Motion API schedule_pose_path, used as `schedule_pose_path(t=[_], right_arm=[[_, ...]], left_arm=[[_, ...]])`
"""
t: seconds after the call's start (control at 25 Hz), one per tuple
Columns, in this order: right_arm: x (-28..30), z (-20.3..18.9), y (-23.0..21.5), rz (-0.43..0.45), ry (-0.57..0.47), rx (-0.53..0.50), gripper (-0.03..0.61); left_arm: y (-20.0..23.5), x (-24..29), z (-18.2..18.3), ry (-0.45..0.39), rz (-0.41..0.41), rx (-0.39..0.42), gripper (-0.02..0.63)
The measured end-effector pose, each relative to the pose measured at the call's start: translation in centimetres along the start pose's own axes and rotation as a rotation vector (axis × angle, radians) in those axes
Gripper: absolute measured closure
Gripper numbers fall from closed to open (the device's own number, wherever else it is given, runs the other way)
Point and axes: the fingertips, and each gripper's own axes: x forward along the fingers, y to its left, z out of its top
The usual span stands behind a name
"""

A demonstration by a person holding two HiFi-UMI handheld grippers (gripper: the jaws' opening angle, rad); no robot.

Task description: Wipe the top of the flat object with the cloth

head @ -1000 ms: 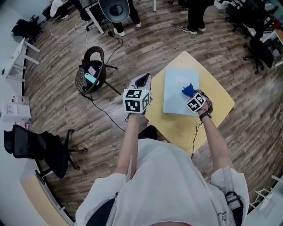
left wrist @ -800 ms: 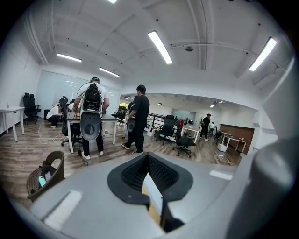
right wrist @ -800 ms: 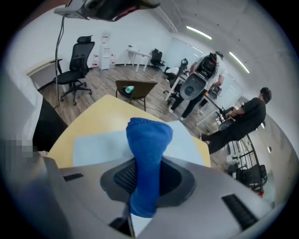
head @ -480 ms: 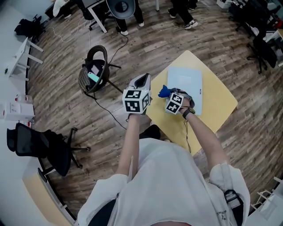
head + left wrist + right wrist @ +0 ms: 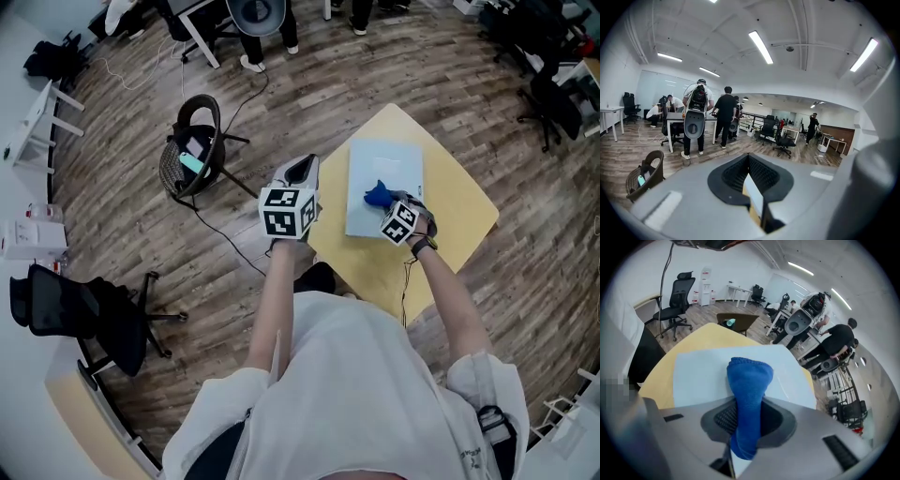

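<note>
A pale blue flat object (image 5: 386, 178) lies on the yellow table (image 5: 459, 220). My right gripper (image 5: 385, 203) is shut on a blue cloth (image 5: 377, 194), which rests on the near middle of the flat object. In the right gripper view the cloth (image 5: 749, 380) sticks out from between the jaws over the flat object (image 5: 698, 376). My left gripper (image 5: 302, 172) hovers at the table's left edge, off the flat object, tilted up toward the room. Its jaws are shut with nothing in them in the left gripper view (image 5: 751, 177).
A dark wicker basket (image 5: 192, 150) with a teal item stands on the wood floor to the left, with a cable (image 5: 220, 239) trailing toward the table. A black office chair (image 5: 80, 314) is at the lower left. People stand by desks (image 5: 701, 117) farther off.
The right gripper swept the cloth left, to the flat object's left edge, and has come back right onto its middle. The left gripper has stayed put.
</note>
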Motion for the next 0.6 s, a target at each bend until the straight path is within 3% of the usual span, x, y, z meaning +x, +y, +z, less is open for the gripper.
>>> schedule_pose_path(t=[0.32, 0.48, 0.6], right_arm=[[-2.3, -9.0, -3.4, -0.085, 0.121, 0.138, 0.505], [-2.2, -9.6, -3.3, -0.107, 0.167, 0.091, 0.505], [-2.4, -8.2, -3.2, -0.082, 0.160, 0.167, 0.503]], left_arm=[[-0.9, 0.6, 0.2, -0.009, -0.023, -0.004, 0.603], [-0.9, 0.7, 0.1, -0.010, -0.025, -0.008, 0.603], [-0.9, 0.7, 0.2, -0.013, -0.025, -0.008, 0.603]])
